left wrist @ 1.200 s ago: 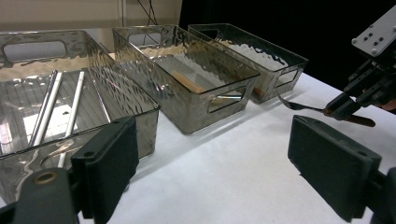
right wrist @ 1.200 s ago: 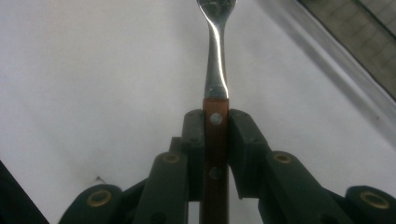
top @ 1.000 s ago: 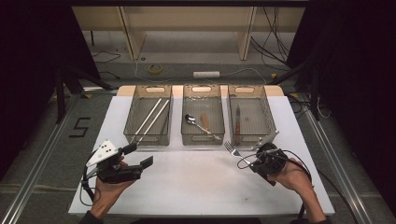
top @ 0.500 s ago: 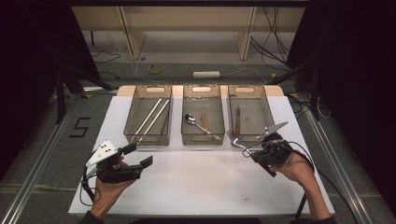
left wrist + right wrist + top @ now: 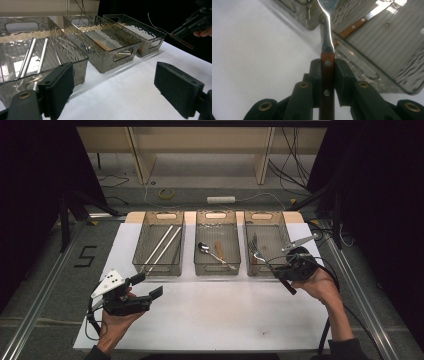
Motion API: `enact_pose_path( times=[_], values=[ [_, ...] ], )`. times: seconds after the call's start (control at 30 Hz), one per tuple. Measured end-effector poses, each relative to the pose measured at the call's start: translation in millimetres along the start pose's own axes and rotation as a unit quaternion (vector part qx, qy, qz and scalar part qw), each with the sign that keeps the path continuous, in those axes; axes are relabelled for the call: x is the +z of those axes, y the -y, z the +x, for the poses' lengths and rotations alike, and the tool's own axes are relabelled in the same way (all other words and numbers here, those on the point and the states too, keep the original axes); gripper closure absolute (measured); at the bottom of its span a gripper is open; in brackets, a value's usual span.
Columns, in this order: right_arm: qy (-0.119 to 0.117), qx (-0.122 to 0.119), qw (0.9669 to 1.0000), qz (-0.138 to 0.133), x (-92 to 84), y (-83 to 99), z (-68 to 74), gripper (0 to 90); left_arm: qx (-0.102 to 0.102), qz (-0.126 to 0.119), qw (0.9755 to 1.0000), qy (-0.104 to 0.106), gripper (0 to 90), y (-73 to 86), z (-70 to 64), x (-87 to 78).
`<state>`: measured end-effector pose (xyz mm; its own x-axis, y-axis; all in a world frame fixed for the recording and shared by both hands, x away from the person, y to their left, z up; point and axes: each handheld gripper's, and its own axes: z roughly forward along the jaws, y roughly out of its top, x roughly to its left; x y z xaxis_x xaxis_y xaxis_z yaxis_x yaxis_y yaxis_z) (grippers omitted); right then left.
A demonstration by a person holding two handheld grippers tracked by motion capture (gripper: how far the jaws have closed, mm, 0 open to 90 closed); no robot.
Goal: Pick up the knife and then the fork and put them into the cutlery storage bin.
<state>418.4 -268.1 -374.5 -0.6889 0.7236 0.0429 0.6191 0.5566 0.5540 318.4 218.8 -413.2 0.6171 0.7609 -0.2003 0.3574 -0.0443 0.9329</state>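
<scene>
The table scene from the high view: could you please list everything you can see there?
bins: three, clear smoky plastic, side by side at the table's far edge
rods: two, silver, in the left bin
spoon: one, silver, in the middle bin
fork: one, steel with a wooden handle, held above the right bin's near end
table cover: one, white
left hand-held gripper: black, jaws open, above the near left of the cover
right hand-held gripper: black, jaws clamped on the fork's handle
</scene>
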Motion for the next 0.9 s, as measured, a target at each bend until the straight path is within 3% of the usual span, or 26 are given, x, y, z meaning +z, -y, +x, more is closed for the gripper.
enact_pose_path(
  times=[0.5, 0.9],
  values=[
    [0.013, 0.030, 0.9993, -0.018, 1.8, -34.0, -28.5, 77.8, 0.000, 0.001, 1.0000, 0.000, 16.0, -0.1, -0.4, 0.7],
    [0.013, 0.039, 0.9989, -0.025, 8.5, -53.6, -36.9, 77.8, 0.001, 0.000, 1.0000, 0.001, 16.0, -0.3, -0.7, 0.3]
  ],
)
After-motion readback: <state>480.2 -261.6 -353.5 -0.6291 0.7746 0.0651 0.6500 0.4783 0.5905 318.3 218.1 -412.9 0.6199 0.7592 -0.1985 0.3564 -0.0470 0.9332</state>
